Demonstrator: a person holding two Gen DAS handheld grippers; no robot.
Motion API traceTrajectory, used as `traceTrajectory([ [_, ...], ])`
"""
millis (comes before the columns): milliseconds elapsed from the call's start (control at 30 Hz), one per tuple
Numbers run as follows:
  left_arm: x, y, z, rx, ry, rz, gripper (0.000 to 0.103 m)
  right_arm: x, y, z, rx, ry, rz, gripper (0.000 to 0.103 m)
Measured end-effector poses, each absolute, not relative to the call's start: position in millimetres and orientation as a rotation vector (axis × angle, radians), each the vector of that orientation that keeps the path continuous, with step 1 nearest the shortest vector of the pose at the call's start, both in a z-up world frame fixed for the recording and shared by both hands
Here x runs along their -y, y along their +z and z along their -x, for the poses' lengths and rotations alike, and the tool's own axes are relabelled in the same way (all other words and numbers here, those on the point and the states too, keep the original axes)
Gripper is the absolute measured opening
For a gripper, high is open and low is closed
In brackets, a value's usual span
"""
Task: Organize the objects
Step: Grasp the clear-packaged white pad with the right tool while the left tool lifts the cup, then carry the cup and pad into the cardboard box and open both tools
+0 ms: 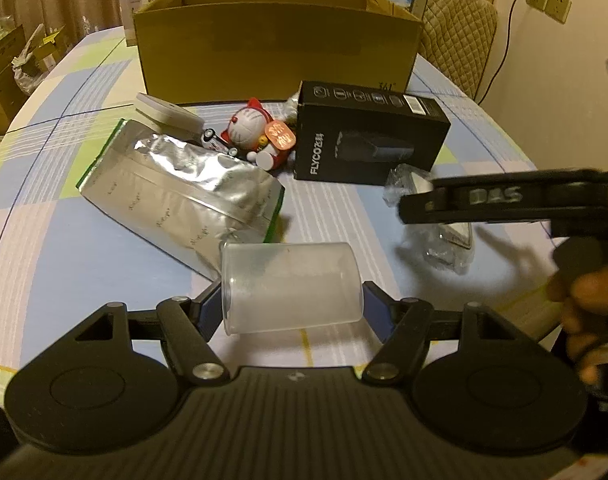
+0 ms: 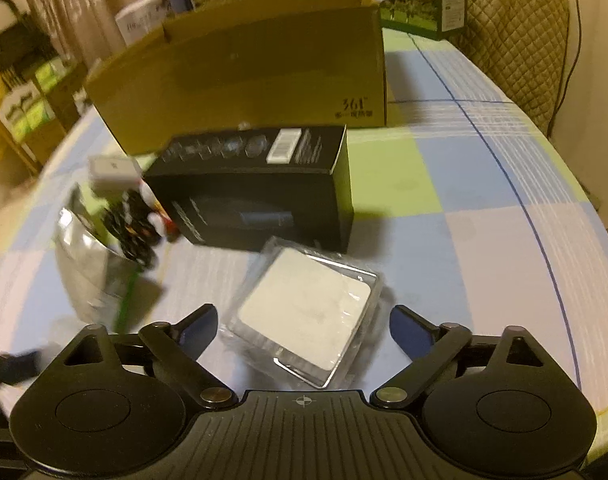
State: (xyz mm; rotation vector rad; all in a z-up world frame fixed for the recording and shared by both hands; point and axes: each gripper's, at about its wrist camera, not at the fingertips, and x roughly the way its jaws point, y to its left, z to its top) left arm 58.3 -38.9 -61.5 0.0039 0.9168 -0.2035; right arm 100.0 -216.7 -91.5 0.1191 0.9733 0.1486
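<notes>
A clear plastic cup (image 1: pixel 290 288) lies on its side between the blue pads of my left gripper (image 1: pixel 292 302), which press on its two ends. My right gripper (image 2: pixel 304 324) stands open around a clear plastic case with a white square insert (image 2: pixel 308 312); there is a gap on each side between pad and case. In the left wrist view the right gripper (image 1: pixel 416 204) reaches in from the right over that case (image 1: pixel 452 248), with a hand behind it. An open cardboard box (image 1: pixel 276 52) stands at the back of the table.
On the checked tablecloth (image 1: pixel 64 240) lie a silver foil pouch (image 1: pixel 176 188), a black FLYCO box (image 1: pixel 364 140), a red and white cat figurine (image 1: pixel 252 128), a flat white case (image 1: pixel 168 112) and batteries (image 1: pixel 214 140). Cartons and a quilted chair (image 1: pixel 460 32) stand behind the table.
</notes>
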Motion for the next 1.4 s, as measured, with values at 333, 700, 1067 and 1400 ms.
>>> traceTrajectory([
  [333,30.1,-53.2,-55.9,-0.898,-0.202,0.013,0.067,221.8,-91.2,-87.5,-0.932,0.144,-0.075,0.052],
  [700,30.4,-34.1,-48.8,-0.852,-0.216,0.013,0.067,226.3,-56.8,-59.9,-0.872,0.140,-0.073,0.042],
  [1067,24.7,4.9,-58.3,-0.772,-0.234,0.011,0.067,225.5,9.0,-73.6,-0.734,0.175,-0.076,0.042],
  [1400,11.4,55.1,-135.8,-0.678,-0.224,0.019,0.067,215.8,52.4,-153.4,-0.640,0.222,-0.036,0.042],
])
